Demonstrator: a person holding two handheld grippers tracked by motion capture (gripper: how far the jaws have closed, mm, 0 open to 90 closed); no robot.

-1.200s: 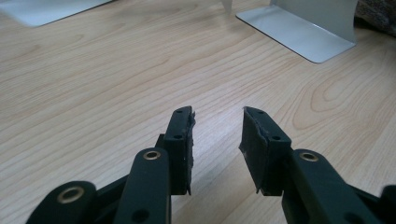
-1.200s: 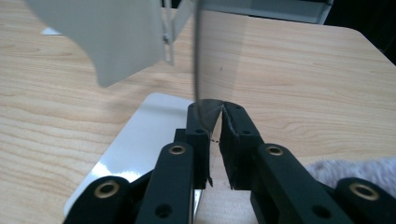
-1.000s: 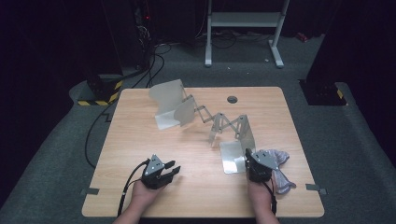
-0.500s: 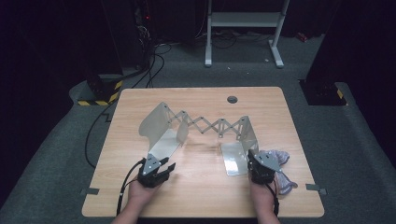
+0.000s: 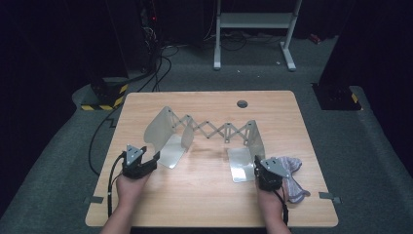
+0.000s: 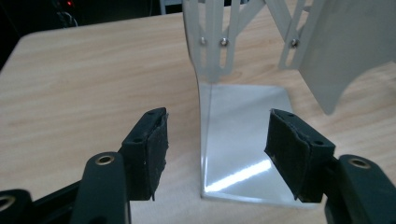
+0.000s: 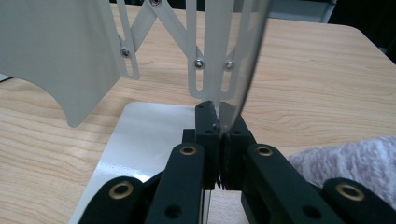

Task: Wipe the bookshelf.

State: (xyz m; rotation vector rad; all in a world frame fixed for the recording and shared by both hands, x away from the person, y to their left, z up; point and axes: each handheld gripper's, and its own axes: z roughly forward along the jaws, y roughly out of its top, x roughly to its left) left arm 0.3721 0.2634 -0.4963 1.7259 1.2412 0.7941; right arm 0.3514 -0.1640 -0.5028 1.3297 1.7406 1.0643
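Observation:
A metal scissor rack [image 5: 212, 129] stands stretched across the middle of the wooden table [image 5: 204, 200], with an L-shaped end plate on each side. My left gripper [image 5: 155, 158] [image 6: 214, 133] is open, its jaws on either side of the near edge of the left end's flat base plate [image 5: 173, 152] [image 6: 243, 140] without touching it. My right gripper [image 5: 256, 165] [image 7: 218, 119] is shut on the lower edge of the right end's upright plate [image 5: 255, 136] [image 7: 247, 46], beside that end's base plate [image 5: 240, 165] [image 7: 149, 140].
A pale knitted cloth [image 5: 292, 179] [image 7: 345, 163] lies on the table just right of my right gripper. A round cable hole [image 5: 242, 103] sits near the far edge. Cables [image 5: 100, 131] run on the floor at the left; a white stand [image 5: 253, 22] is behind the table.
The rack has gone from folded and slanted to stretched wide, its left end now nearer my left gripper. The left hand shifted slightly left. The right gripper stayed shut on the right plate.

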